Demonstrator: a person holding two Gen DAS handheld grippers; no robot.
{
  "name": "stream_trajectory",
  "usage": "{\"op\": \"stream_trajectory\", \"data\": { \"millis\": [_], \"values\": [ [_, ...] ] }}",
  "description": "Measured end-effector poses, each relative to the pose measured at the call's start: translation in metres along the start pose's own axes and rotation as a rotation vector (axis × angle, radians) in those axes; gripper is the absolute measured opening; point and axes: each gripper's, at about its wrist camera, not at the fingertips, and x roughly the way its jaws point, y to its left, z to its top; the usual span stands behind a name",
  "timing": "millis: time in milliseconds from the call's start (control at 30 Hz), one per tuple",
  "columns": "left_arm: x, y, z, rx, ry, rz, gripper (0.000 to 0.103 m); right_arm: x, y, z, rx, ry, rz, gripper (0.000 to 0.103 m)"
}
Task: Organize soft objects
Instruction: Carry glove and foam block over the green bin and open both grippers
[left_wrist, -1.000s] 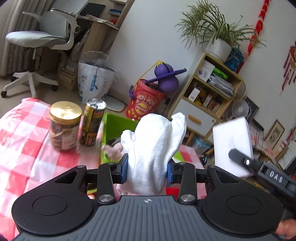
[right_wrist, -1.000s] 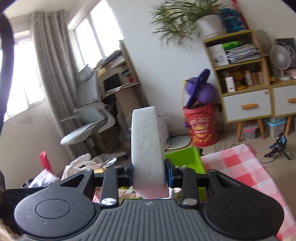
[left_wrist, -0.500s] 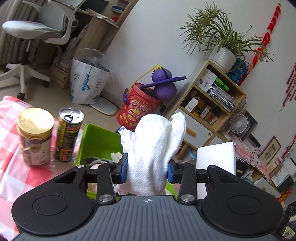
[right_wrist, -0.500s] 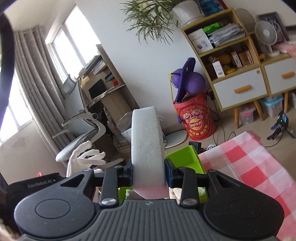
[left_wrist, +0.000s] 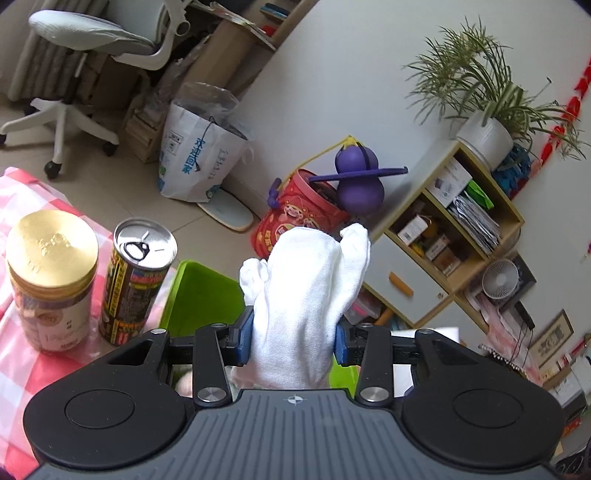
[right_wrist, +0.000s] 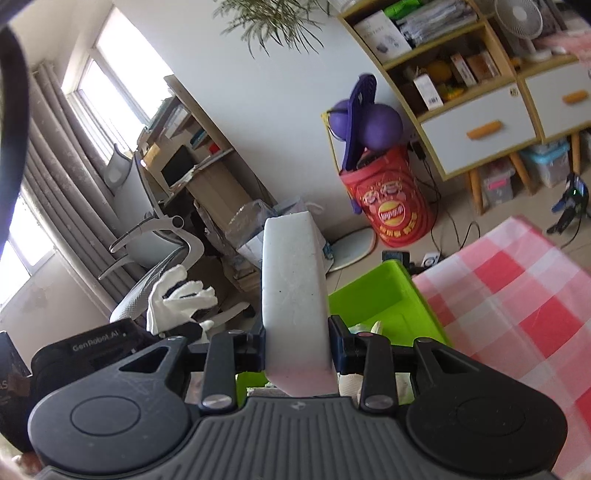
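My left tongs (left_wrist: 291, 345) cover the lower part of the white glove (left_wrist: 306, 295), so I cannot see its cuff. The green bin (left_wrist: 201, 291) is mostly behind my tongs and the glove; what lies inside it is too hidden to name. My right tongs (right_wrist: 297, 349) hide the bottom edge of the white foam block (right_wrist: 293, 295). The picture's left edge cuts off the checked cloth on the bench (left_wrist: 22, 369). The can's (left_wrist: 135, 280) label print is too small to read.
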Motion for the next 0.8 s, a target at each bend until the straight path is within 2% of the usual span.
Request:
{"op": "stream_trajectory", "data": {
  "millis": [100, 167, 200, 267, 367, 567, 800],
  "values": [
    [0.009, 0.004, 0.001, 0.001, 0.006, 0.010, 0.050, 0.013, -0.001, -0.002, 0.016, 0.014, -0.018, 0.023],
    [0.013, 0.008, -0.001, -0.019, 0.006, 0.038, 0.077, 0.020, -0.002, -0.004, 0.037, 0.027, -0.035, 0.028],
    [0.014, 0.010, -0.003, -0.031, 0.001, 0.057, 0.080, 0.023, -0.002, -0.005, 0.044, 0.037, -0.044, 0.030],
    [0.016, 0.010, -0.005, -0.025, 0.018, 0.060, 0.080, 0.026, -0.001, -0.008, 0.053, 0.050, -0.047, 0.041],
    [0.010, 0.006, -0.003, -0.009, 0.016, 0.053, 0.081, 0.024, 0.000, -0.007, 0.056, 0.043, -0.048, 0.050],
    [-0.008, -0.005, -0.003, 0.030, 0.010, 0.040, 0.082, 0.013, 0.006, -0.002, 0.029, 0.034, -0.026, 0.050],
    [-0.034, -0.009, -0.009, 0.051, 0.003, 0.058, 0.083, -0.005, 0.011, -0.006, 0.001, 0.040, -0.020, 0.050]
  ]
}}
